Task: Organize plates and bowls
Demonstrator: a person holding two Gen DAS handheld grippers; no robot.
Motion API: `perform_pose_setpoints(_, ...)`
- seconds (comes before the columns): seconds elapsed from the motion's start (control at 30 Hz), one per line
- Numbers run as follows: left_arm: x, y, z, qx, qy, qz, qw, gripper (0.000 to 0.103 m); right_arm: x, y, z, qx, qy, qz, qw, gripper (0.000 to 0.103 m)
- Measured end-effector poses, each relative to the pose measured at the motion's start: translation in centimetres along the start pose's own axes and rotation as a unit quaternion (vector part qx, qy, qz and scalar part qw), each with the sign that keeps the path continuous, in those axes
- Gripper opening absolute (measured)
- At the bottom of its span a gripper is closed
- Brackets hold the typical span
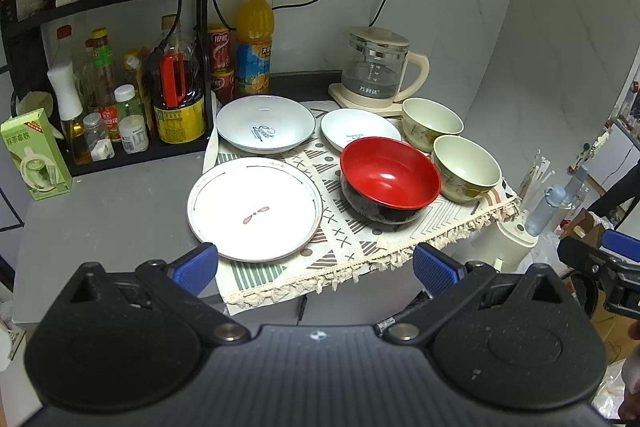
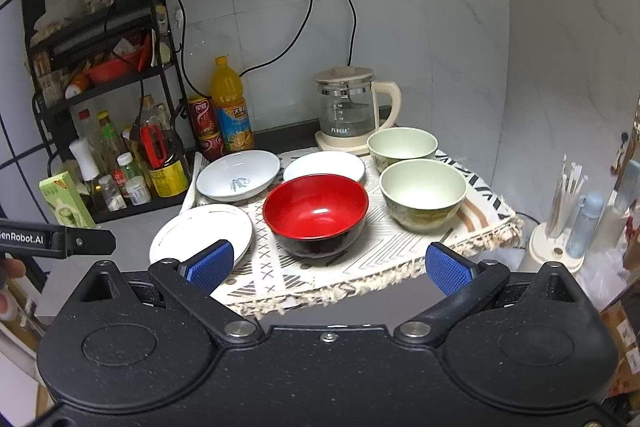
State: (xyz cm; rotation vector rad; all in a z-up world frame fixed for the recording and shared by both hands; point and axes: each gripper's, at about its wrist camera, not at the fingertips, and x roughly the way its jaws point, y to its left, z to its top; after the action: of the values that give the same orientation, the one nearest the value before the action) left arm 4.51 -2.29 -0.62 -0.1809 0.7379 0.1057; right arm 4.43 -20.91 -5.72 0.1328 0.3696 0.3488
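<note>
On a patterned cloth [image 1: 360,247] [image 2: 360,267] lie a large flat white plate [image 1: 255,207] [image 2: 200,233], a deep white plate with a blue mark [image 1: 265,123] [image 2: 238,175], a small white dish [image 1: 358,129] [image 2: 324,165], a red and black bowl [image 1: 390,179] [image 2: 316,213] and two pale green bowls [image 1: 466,167] [image 1: 431,122] [image 2: 422,193] [image 2: 401,143]. My left gripper [image 1: 316,269] hovers open before the cloth's near edge, nothing between its blue pads. My right gripper [image 2: 328,267] is open too, in front of the red bowl, empty.
A black rack [image 1: 120,75] [image 2: 112,131] of sauce bottles stands at the left, with a green carton [image 1: 36,155] beside it. An orange juice bottle [image 1: 254,39] [image 2: 230,103] and a glass kettle [image 1: 378,69] [image 2: 348,111] stand at the back wall. A utensil holder [image 2: 560,239] sits off the right edge.
</note>
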Motion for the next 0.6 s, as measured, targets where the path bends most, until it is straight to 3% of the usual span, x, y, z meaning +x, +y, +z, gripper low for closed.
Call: perform_pose_setpoints(0.6, 6.7, -2.1, 4.8, 0.005, 0.000, -0.002, 1.0000, 0.102, 6.1, -4.4, 2.8, 0.027, 0.003, -0.017, 0.999, 0.103)
